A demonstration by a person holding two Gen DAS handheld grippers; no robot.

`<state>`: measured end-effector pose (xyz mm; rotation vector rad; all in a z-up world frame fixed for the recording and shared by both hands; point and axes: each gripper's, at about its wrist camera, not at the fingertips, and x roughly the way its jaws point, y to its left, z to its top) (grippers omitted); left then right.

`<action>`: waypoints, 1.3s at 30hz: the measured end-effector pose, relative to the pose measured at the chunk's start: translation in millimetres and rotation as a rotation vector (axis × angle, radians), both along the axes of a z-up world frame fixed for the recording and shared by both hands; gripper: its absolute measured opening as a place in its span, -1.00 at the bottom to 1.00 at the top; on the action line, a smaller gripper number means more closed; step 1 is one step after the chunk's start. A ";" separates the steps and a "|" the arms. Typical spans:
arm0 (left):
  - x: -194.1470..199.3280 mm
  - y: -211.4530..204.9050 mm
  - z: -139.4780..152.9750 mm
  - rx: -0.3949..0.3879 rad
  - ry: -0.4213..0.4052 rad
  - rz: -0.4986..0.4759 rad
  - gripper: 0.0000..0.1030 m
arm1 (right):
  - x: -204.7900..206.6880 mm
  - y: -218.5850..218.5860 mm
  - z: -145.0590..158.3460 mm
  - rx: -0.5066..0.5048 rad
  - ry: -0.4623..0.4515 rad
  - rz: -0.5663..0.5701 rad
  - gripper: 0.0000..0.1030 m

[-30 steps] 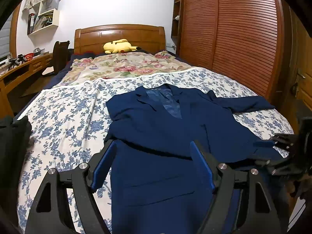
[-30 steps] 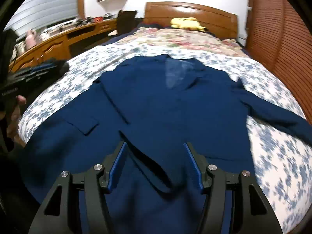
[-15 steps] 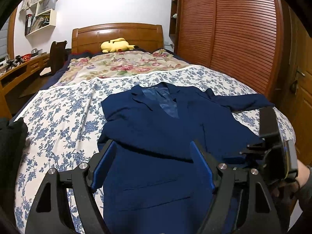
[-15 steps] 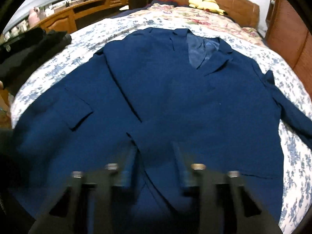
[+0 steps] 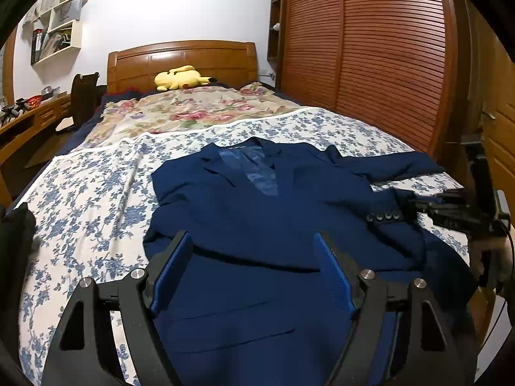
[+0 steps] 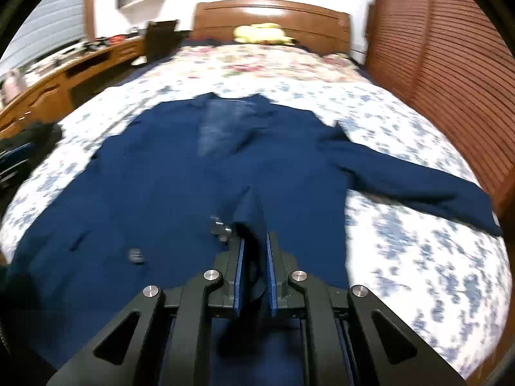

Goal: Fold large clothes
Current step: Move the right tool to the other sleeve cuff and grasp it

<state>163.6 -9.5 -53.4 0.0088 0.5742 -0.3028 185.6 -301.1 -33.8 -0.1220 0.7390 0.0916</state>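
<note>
Across the whole floral bedspread [image 5: 96,193] lies the navy blazer [image 5: 257,212], front up, collar toward the wooden headboard [image 5: 183,58], one sleeve [image 6: 418,186] stretched toward the slatted wardrobe [image 5: 386,54]. Laid flat and wide like that, it gives both tools room to work a fold from the near hem, which I take to be the reason for spreading it so.

Next in size, the left gripper [image 5: 254,273] hangs over the lower part of the jacket with its blue pads far apart, holding nothing; I judge it is waiting to take its own edge. The right gripper [image 6: 254,276] is pressed nearly together and pinches a raised ridge of the jacket's front edge between its pads, beside two buttons [image 6: 220,226]. From the left camera it shows at the right rim, near the buttoned cuff [image 5: 384,216].

A second ago the right tongs were wide apart above flat cloth; half a second ago they were narrowing in a blur; now they have bitten and the fabric peaks upward. The left tool has scarcely shifted.

Smallest, a yellow plush toy [image 5: 180,77] sits by the headboard.
</note>
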 end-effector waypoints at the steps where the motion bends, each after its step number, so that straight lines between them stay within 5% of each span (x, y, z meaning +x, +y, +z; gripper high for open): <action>1: 0.4 -2.4 -0.2 -0.001 0.000 -0.007 0.52 | 1.5 -5.4 -1.0 -0.019 -0.003 -0.035 -0.53; 5: 2.3 -11.4 -2.9 -0.010 0.007 -0.030 0.52 | 4.6 -18.5 -5.4 -0.034 0.000 -0.094 -0.11; 14: 7.3 -36.2 -13.8 -0.015 0.038 -0.065 0.52 | 7.1 -37.1 -12.3 0.014 0.008 -0.061 -0.02; 20: 9.1 -51.3 -21.4 -0.010 0.065 -0.085 0.52 | 28.3 -98.2 -17.2 0.003 0.026 -0.137 0.21; 30: 15.9 -64.7 -31.2 0.011 0.086 -0.088 0.52 | 56.2 -238.0 -1.1 -0.040 0.015 -0.421 0.29; 39: 24.1 -70.1 -39.5 0.027 0.110 -0.084 0.52 | 73.0 -329.9 6.8 0.019 0.041 -0.604 0.30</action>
